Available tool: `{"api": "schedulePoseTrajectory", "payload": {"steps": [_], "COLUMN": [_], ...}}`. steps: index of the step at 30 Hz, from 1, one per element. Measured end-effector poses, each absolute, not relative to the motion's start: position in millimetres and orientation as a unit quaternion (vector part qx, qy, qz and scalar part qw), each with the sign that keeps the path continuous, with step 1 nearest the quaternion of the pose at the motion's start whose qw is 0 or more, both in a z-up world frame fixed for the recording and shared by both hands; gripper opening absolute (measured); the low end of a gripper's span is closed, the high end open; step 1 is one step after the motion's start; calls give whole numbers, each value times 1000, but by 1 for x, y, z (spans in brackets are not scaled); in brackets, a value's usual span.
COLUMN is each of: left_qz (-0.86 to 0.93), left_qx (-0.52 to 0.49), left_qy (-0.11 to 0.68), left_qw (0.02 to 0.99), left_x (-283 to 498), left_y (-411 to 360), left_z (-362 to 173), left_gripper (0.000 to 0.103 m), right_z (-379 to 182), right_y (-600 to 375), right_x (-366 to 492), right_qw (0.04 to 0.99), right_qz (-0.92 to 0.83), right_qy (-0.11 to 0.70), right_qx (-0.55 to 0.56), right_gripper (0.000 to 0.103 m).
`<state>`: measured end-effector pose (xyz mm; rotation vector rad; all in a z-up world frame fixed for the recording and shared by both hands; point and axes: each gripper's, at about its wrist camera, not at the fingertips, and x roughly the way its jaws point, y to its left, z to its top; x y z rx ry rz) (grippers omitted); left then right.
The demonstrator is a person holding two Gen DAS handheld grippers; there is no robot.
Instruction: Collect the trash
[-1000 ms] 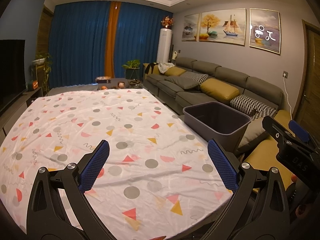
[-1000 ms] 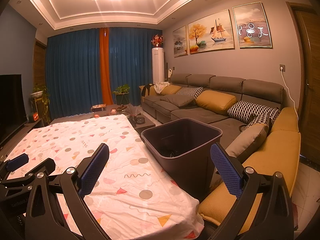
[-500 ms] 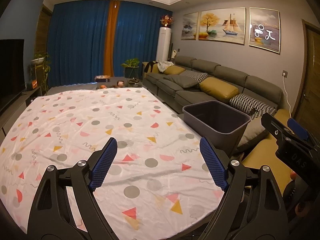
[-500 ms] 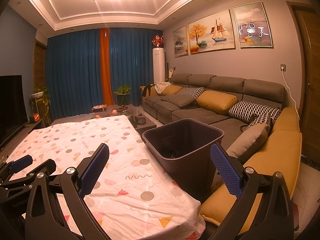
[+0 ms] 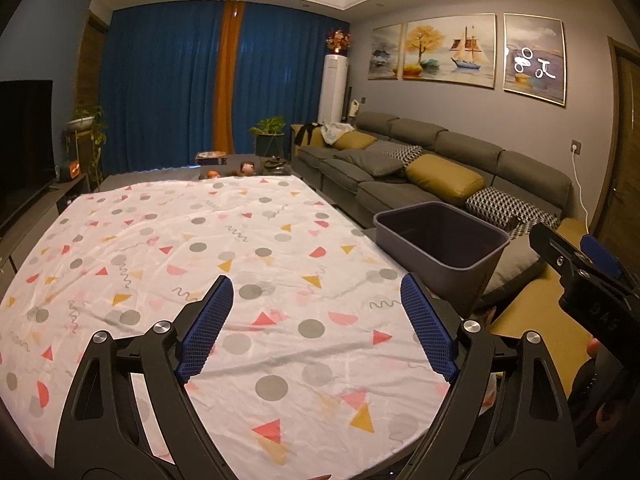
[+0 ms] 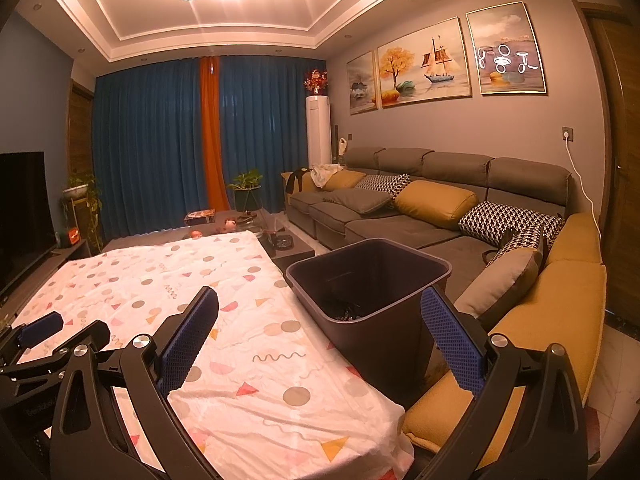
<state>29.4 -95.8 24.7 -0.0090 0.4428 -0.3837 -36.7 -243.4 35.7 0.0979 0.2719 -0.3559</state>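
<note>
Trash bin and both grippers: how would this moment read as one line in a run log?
left gripper: open, empty, over patterned tablecloth | right gripper: open, empty, near trash bin | bin: dark items at bottom | tablecloth: no trash seen

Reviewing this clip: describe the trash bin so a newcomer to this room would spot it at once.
Start at the table with the dotted white cloth, then look to its sofa-side edge. The trash bin stands there, between table and grey sofa. It is the only dark, open-topped, rectangular plastic tub, unlike the soft yellow and patterned cushions around it.
</note>
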Motion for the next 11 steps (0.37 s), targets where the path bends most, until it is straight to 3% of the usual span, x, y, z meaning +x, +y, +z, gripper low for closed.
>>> {"api": "schedulePoseTrajectory", "payload": {"steps": [6,11], "left_qz": [-178,-164], "left_qx": [-2,3], "left_qy": [213,210], "left_qw": [961,964], "left_x": [32,33], "left_y": [-92,-90], "left_z": [25,26], "left_gripper": [94,94], "right_z": [36,36], "right_y": [-247,-248], "right_x": [-35,-32], "right_qw": [974,974], "right_qz": [-175,-173], "right_qy": [134,132], "right_qx": [52,54], "right_gripper": [98,98]}}
